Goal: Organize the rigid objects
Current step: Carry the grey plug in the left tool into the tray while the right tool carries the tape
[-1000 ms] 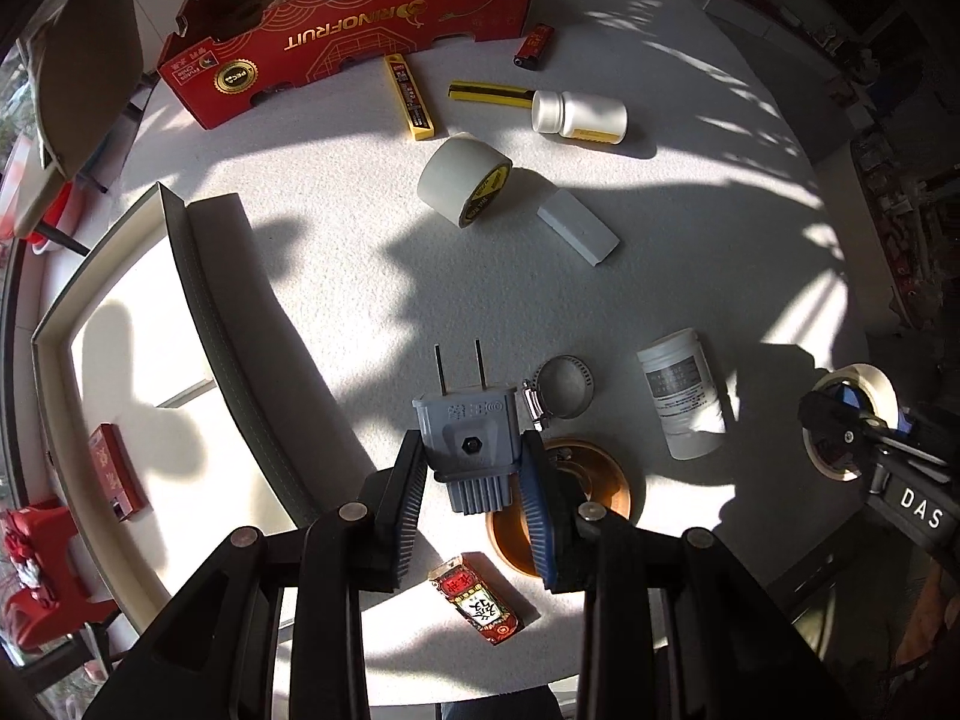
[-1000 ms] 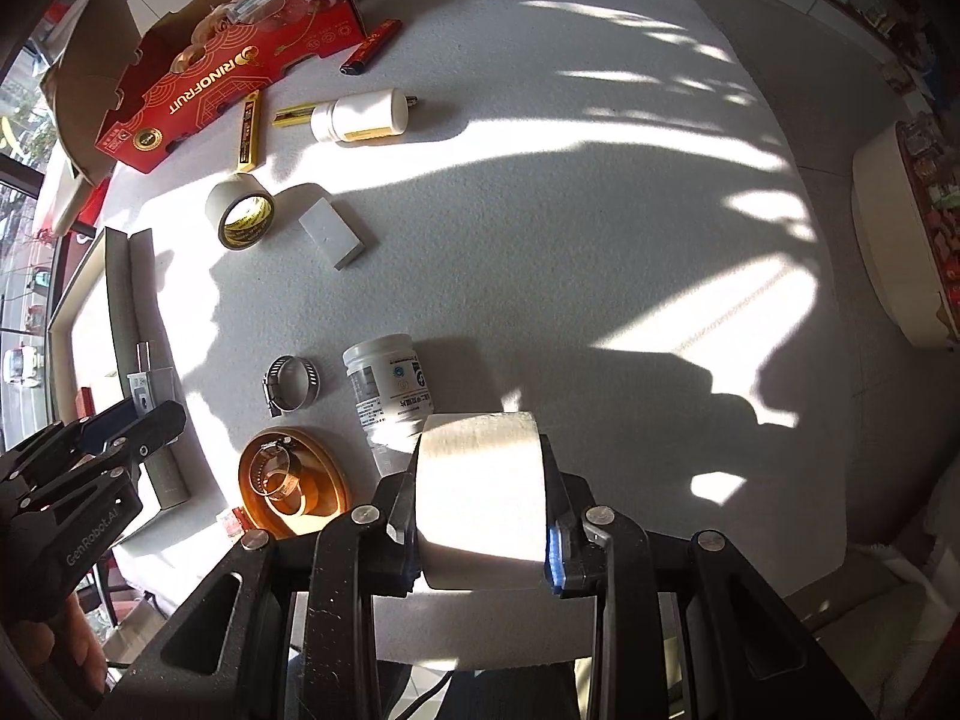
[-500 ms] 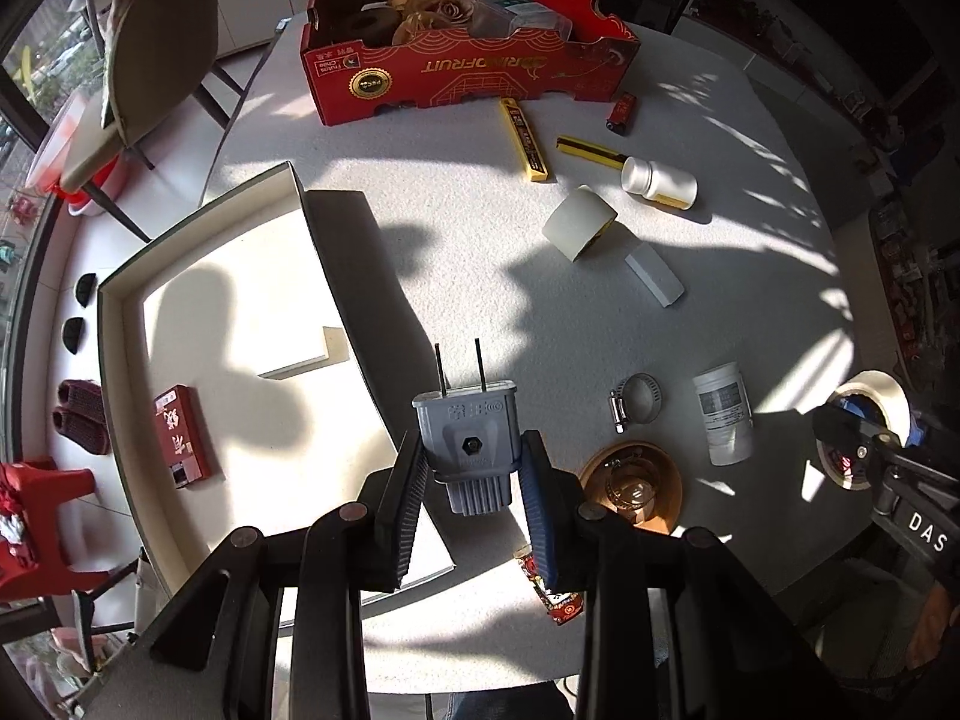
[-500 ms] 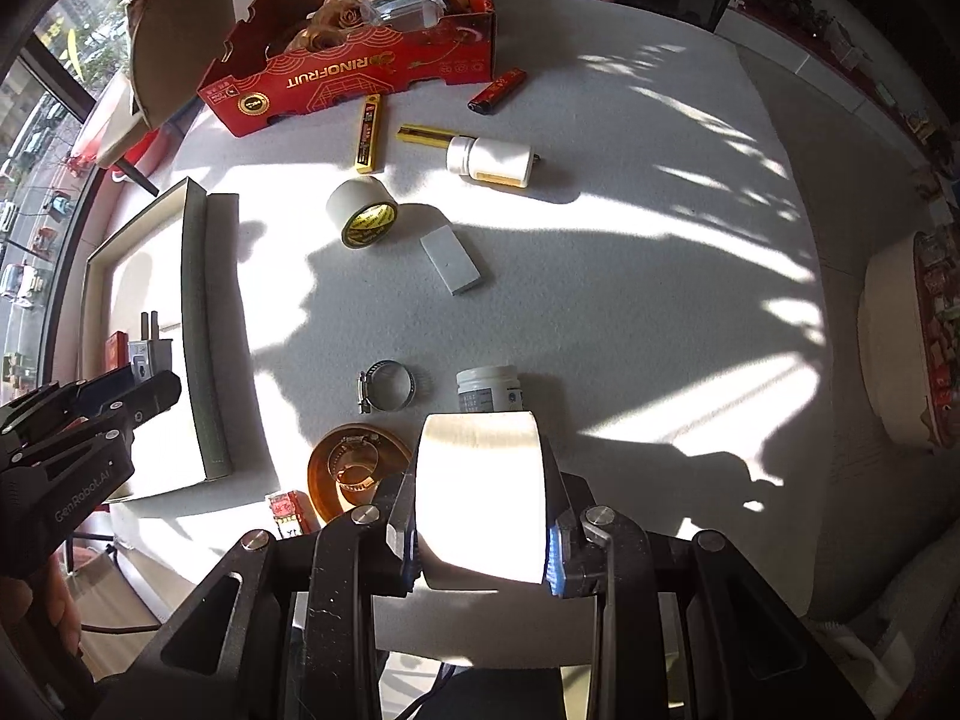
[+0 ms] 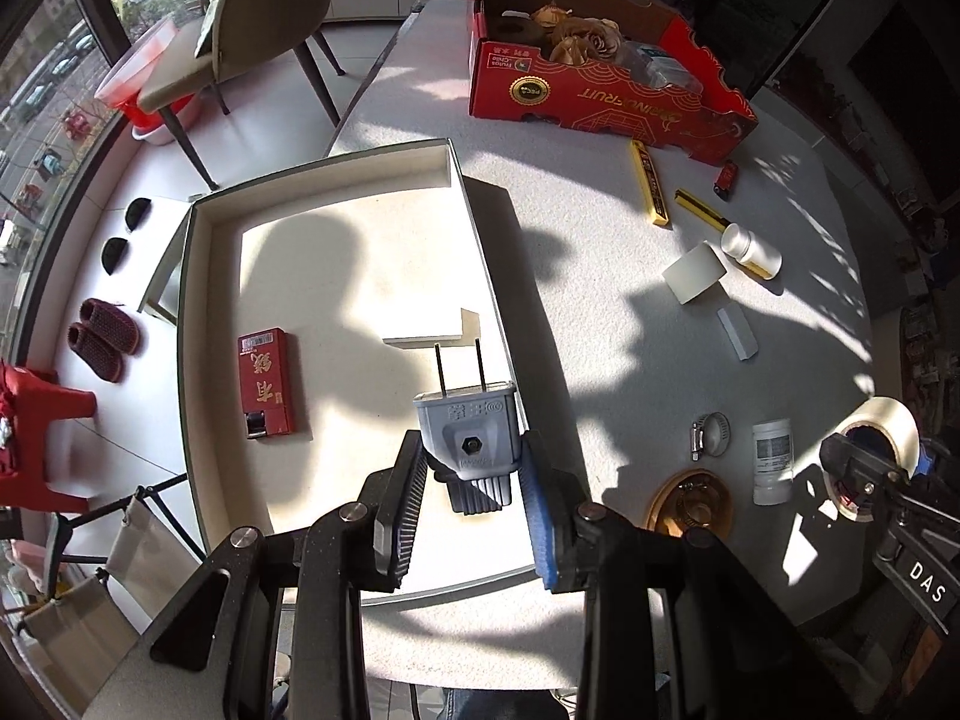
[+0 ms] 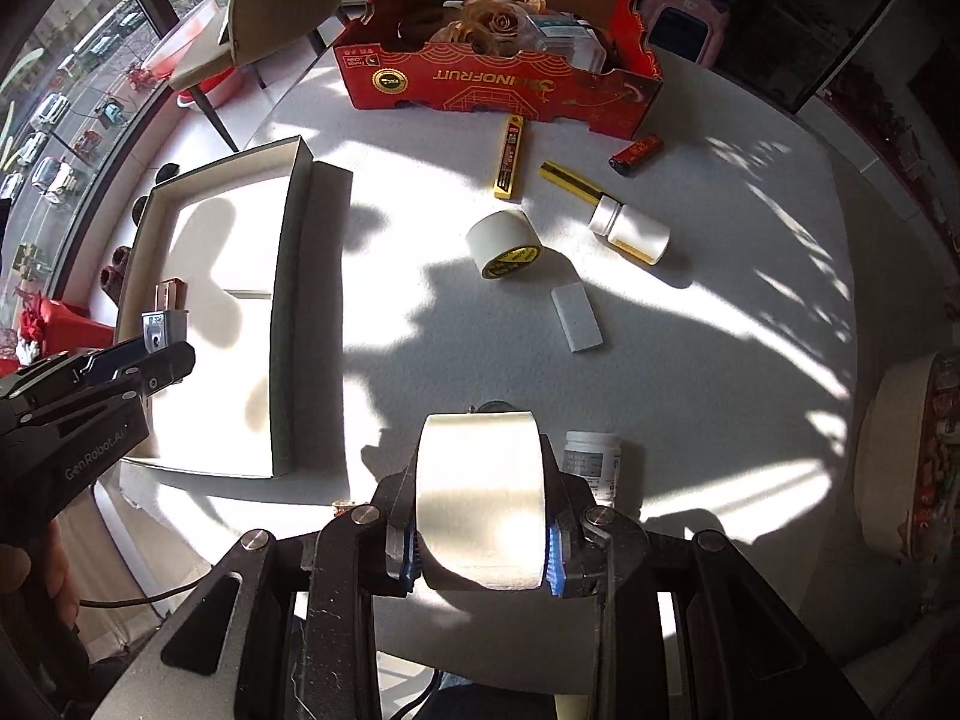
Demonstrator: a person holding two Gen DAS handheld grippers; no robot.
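My left gripper (image 5: 471, 471) is shut on a grey two-prong plug (image 5: 468, 432) and holds it above the right part of the open white box (image 5: 336, 276). A red packet (image 5: 264, 381) lies in that box. The left gripper also shows in the right wrist view (image 6: 162, 354), over the box (image 6: 210, 276). My right gripper (image 6: 480, 534) is shut on a wide roll of pale tape (image 6: 480, 498), held above the table's near edge. That roll also shows in the left wrist view (image 5: 882, 444).
On the white table lie a second tape roll (image 6: 504, 243), a grey block (image 6: 576, 318), two white bottles (image 6: 630, 228) (image 5: 771, 459), a hose clamp (image 5: 711, 435), a brown lid (image 5: 690, 504), a yellow case (image 6: 510, 156), a lighter (image 6: 636, 153). A red carton (image 6: 498, 72) stands at the back.
My left gripper has carried the plug up and left, from beside the hose clamp to over the white box. The right gripper has risen with the tape roll.
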